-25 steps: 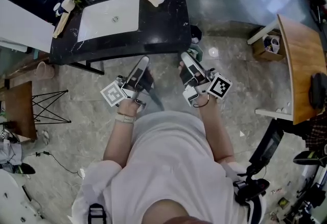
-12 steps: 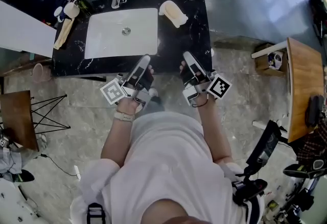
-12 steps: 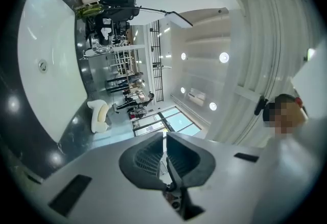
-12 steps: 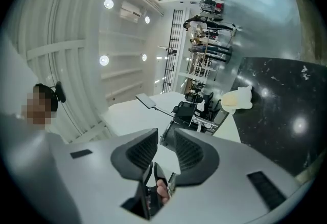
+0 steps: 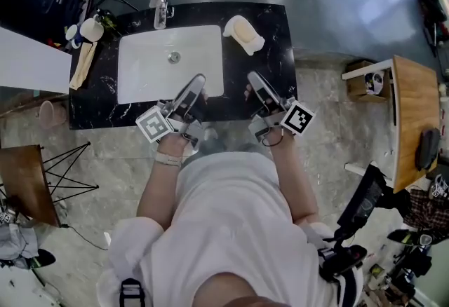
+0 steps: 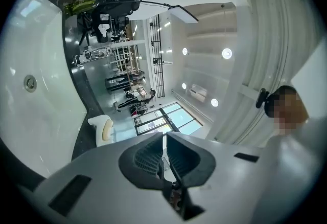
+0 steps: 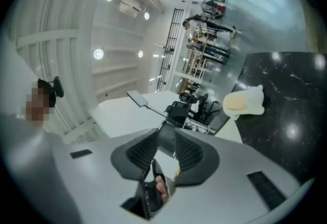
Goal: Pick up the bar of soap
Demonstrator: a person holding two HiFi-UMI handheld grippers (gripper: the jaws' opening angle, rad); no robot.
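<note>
Head view: the bar of soap [image 5: 243, 31], pale yellow, lies in a white dish [image 5: 255, 45] on the black marble counter [image 5: 275, 67]. It sits just right of the sink basin [image 5: 140, 74], toward the back edge and well apart from both tools. The left gripper [image 5: 199, 79] is clenched on nothing, its jaws together in its own view. The right gripper [image 5: 253, 76] stands slightly parted, with only the far room showing in the gap. We judge the bar light and rigid but probably slick, more so if the dish holds water, which we cannot tell. The dish cups it from below; how deep, we cannot make out. We would take the bar across its narrow width, near mid-length, with a moderate squeeze. Pinching the rounded ends risks it squirting out. The right gripper is the nearer one. The dish looks loose and may slide or lift along with the bar.
</note>
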